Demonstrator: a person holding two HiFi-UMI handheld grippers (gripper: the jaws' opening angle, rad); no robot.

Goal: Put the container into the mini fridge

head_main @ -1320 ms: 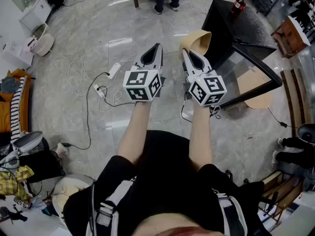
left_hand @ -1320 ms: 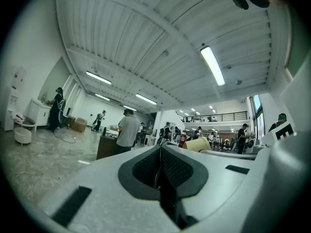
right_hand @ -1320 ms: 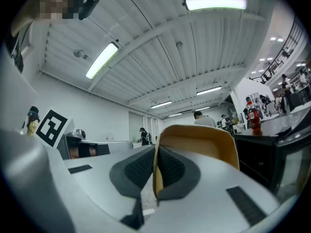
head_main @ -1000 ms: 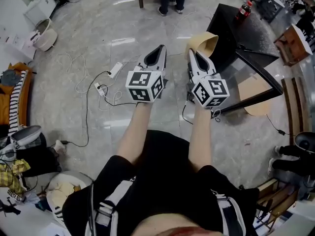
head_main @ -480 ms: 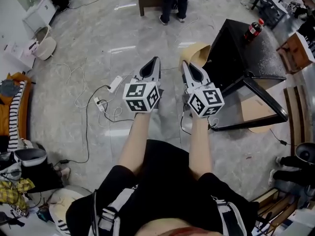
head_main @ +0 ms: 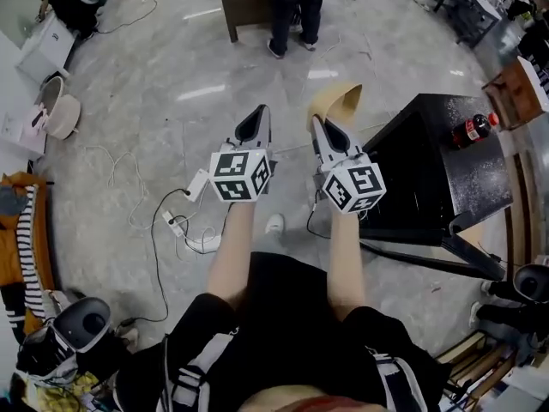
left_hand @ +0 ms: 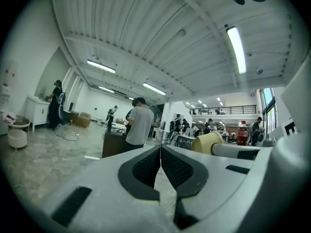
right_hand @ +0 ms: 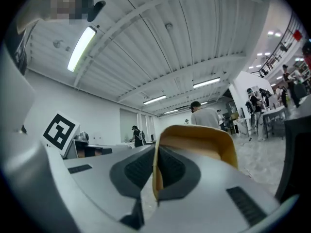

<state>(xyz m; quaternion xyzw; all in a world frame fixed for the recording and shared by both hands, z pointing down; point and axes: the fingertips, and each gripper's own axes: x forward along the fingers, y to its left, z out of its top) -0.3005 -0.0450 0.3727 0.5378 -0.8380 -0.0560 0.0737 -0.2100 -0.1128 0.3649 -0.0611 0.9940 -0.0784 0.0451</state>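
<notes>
My right gripper [head_main: 316,124] is shut on the rim of a tan, bowl-like container [head_main: 336,103], held out in front of me above the floor. In the right gripper view the container's [right_hand: 197,152] wall is pinched between the two pads. My left gripper [head_main: 257,114] hangs beside it, shut and empty; the left gripper view shows its pads [left_hand: 146,166] pressed together, with the container [left_hand: 208,142] off to the right. The black mini fridge [head_main: 429,170] stands to the right of the right gripper, with a cola bottle [head_main: 474,130] on its top.
A power strip [head_main: 197,183] and loose cables lie on the grey floor at lower left. A person [head_main: 292,7] stands at a dark wooden desk straight ahead. A white bucket [head_main: 60,110] sits far left. Work benches and a wooden crate [head_main: 515,88] line the right side.
The head view has swung: the fridge has slid right and lower in the picture, its top now facing me. Both grippers keep their pose; the container stays held.
</notes>
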